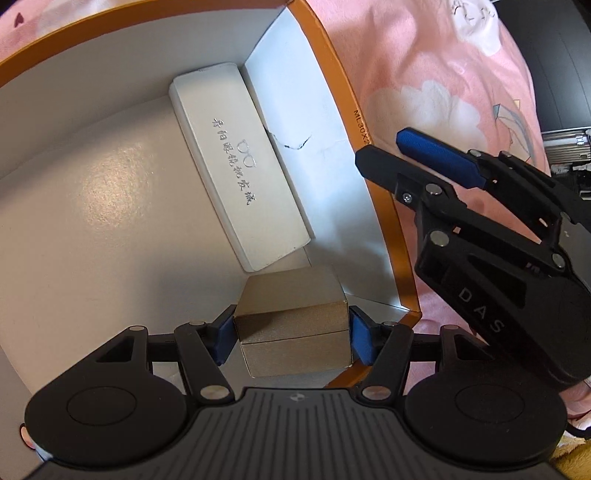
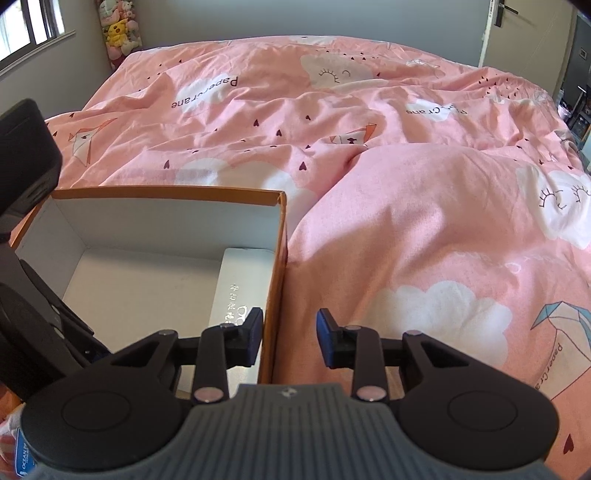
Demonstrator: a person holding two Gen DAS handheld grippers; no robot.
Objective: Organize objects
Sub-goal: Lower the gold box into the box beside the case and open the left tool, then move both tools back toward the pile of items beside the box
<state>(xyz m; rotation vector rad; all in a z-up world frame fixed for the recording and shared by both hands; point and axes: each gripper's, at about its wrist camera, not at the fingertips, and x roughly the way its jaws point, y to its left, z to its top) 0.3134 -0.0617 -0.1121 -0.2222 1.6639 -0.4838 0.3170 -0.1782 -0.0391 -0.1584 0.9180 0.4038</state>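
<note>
My left gripper (image 1: 291, 334): both blue pads clamped on one small tan cardboard cube box (image 1: 293, 325), one pad on each side face. I hold the cube inside the open orange-walled carton with the white interior (image 1: 384, 206), near its corner wall, which is just to the right of my fingers. Whether the cube touches the carton floor I cannot tell.

Ahead of the left fingers, just beyond the cube: one long white rectangular case with silver lettering (image 1: 236, 166), lying flat on the carton floor along the right-hand wall. Count inside the carton: two items, cube and case.

My right gripper (image 2: 290, 338): jaws apart, holding nothing. It straddles the carton's orange wall (image 2: 279, 266), left finger inside over the white case (image 2: 240, 288), right finger outside over the pink patterned bedspread (image 2: 424, 229). In the left wrist view it sits to the right of my left gripper, over the carton's edge.

Far ahead-left of the right gripper, in the room corner: a stack of plush toys (image 2: 118, 29).
</note>
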